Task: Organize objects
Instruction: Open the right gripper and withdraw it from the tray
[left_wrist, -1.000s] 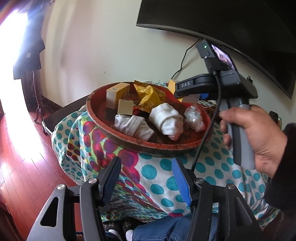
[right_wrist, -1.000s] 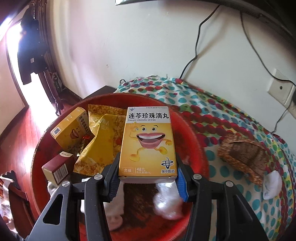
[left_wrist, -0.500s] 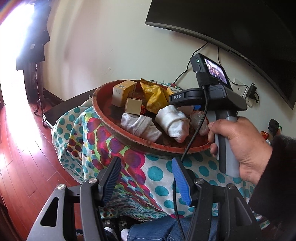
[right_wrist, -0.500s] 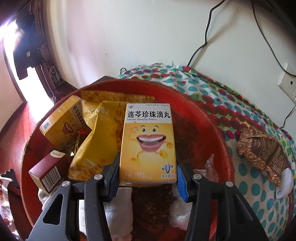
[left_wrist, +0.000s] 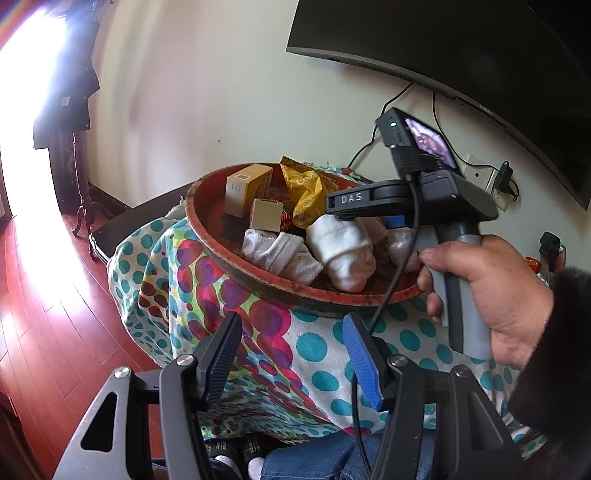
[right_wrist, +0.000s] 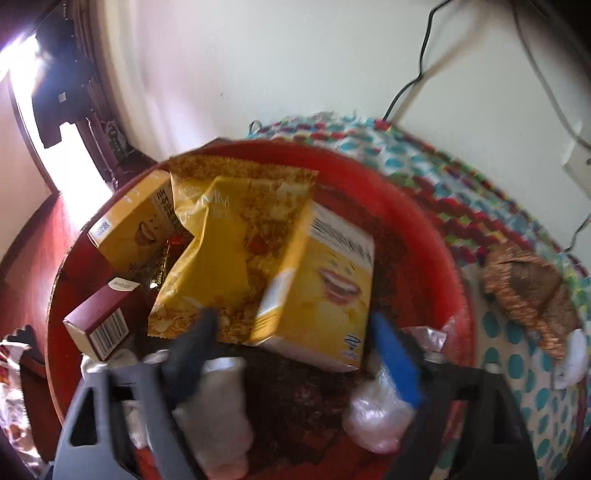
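Releasing the yellow box into the red tray, our right gripper jaws are opening; left gripper gapes empty; brown packet remains outside.

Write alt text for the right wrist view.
The right gripper is opening around a yellow box, which tips over in a red tray beside a yellow bag, two smaller boxes and rolled socks. The image is blurred.
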